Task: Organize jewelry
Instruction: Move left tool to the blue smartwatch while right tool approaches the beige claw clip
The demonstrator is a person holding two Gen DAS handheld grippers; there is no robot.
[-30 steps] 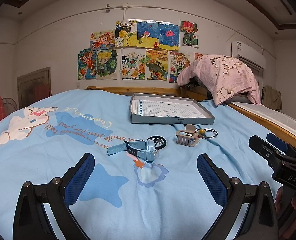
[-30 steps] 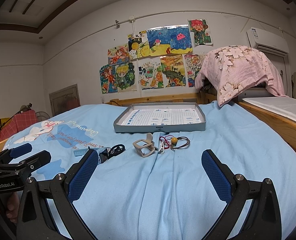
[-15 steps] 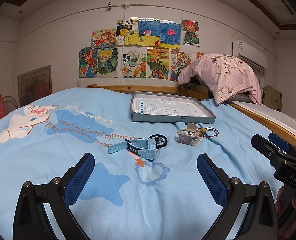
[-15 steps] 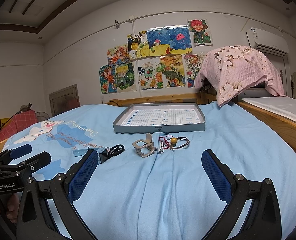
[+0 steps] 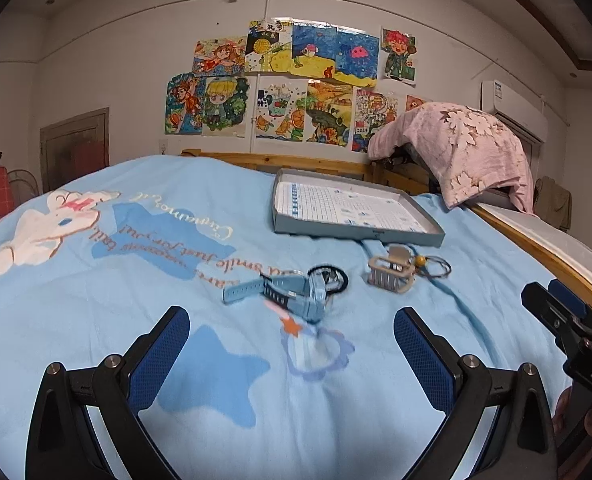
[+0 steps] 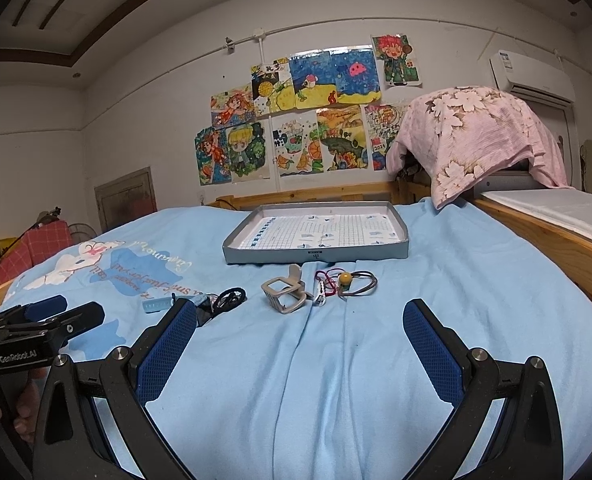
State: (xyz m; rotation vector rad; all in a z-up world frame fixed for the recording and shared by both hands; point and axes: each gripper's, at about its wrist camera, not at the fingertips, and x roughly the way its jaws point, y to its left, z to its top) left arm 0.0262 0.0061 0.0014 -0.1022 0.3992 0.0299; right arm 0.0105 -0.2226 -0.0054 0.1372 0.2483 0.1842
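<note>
Both the left gripper [image 5: 289,354] and the right gripper [image 6: 298,344] hung wide open and empty above the bedspread [image 6: 456,280]; nothing looked sorted yet. The blue watch [image 5: 287,292], hair tie [image 5: 336,276], beige claw clip [image 6: 283,294] and beaded cord [image 6: 356,282] lay loose just before the empty tray [image 6: 316,254]; all seemed left to move.

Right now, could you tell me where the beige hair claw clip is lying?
The beige hair claw clip lies on the blue bedsheet just before the grey tray, between the blue watch and the yellow-bead cord.
</note>
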